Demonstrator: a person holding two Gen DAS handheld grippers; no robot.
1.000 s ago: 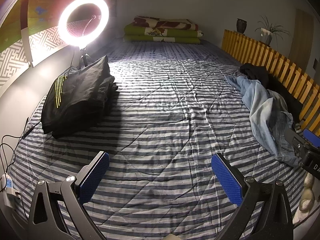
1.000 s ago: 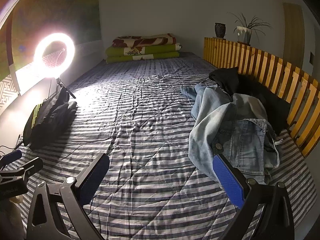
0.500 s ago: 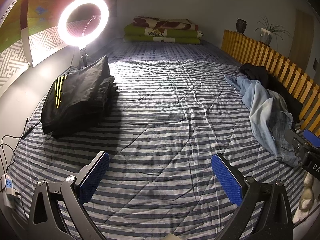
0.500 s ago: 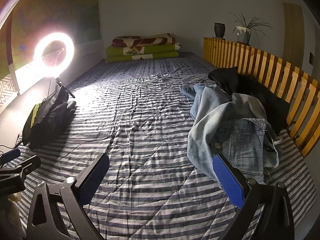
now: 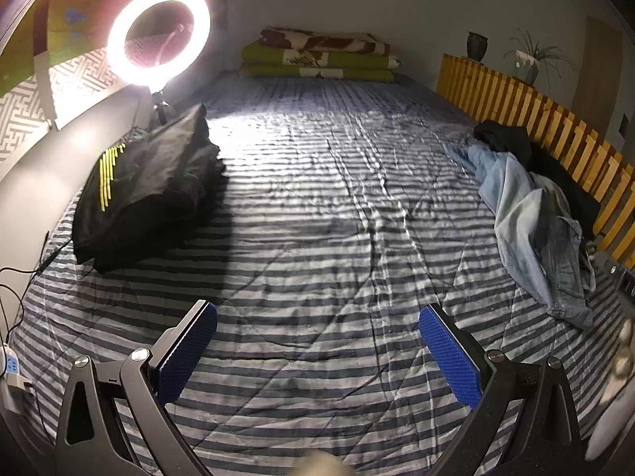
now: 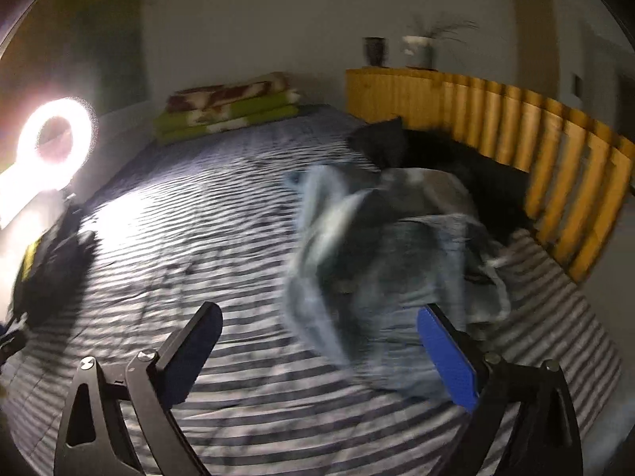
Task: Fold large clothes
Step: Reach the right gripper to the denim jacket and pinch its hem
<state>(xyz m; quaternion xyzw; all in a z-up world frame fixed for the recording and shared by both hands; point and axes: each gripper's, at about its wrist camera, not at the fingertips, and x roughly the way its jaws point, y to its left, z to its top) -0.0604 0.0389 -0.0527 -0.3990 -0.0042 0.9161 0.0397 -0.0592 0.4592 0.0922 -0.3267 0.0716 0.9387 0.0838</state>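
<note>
The right tongs [image 6: 317, 351], closing, frame the denim garment [image 6: 381, 254] ungripped. The left tongs [image 5: 317, 351] gape empty above the striped bed [image 5: 317, 218].

The bed [image 5: 317, 238] wears a rumpled blue-and-white striped cover. On it lie folded black clothes [image 5: 147, 194] at the left, crumpled denim [image 5: 532, 230] at the right against the slatted rail, and stacked blankets [image 5: 317, 57] at the far end.

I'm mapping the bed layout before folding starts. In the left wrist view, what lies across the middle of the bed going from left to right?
Folded black clothes beside the ring light → bare striped bedspread → crumpled denim garment → black garment against the wooden slat rail.
</note>
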